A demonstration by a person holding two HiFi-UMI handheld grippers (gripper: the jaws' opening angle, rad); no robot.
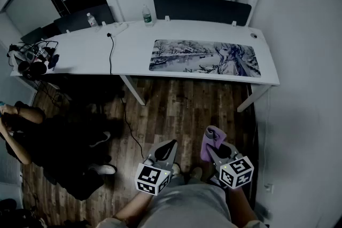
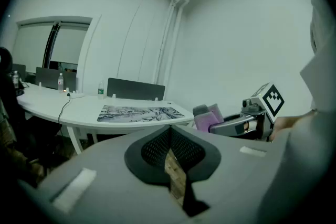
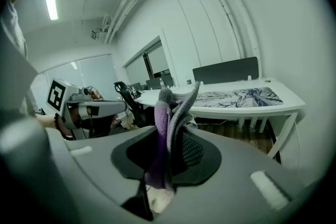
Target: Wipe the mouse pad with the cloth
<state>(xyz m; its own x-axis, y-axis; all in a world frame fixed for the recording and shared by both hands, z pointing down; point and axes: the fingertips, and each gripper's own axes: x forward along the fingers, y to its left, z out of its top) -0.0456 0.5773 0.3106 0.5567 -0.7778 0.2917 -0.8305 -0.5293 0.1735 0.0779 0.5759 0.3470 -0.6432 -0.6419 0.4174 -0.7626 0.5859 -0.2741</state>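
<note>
A long printed mouse pad (image 1: 206,57) lies on the right half of the white desk (image 1: 133,50), well ahead of both grippers; it also shows as the mouse pad (image 2: 139,112) and mouse pad (image 3: 239,96) in the gripper views. My right gripper (image 1: 215,142) is shut on a folded purple cloth (image 1: 210,141), which sticks up between the jaws as the cloth (image 3: 169,123). My left gripper (image 1: 166,150) is shut with nothing in it, held low beside the right one over the wooden floor. The cloth (image 2: 207,117) is visible from the left gripper view.
Two water bottles (image 1: 147,15) stand at the desk's back edge, and a black cable (image 1: 112,53) hangs over its front. Headphones and gear (image 1: 32,59) sit at the desk's far left. A seated person (image 1: 21,131) is at left. A dark panel (image 1: 202,8) stands behind the desk.
</note>
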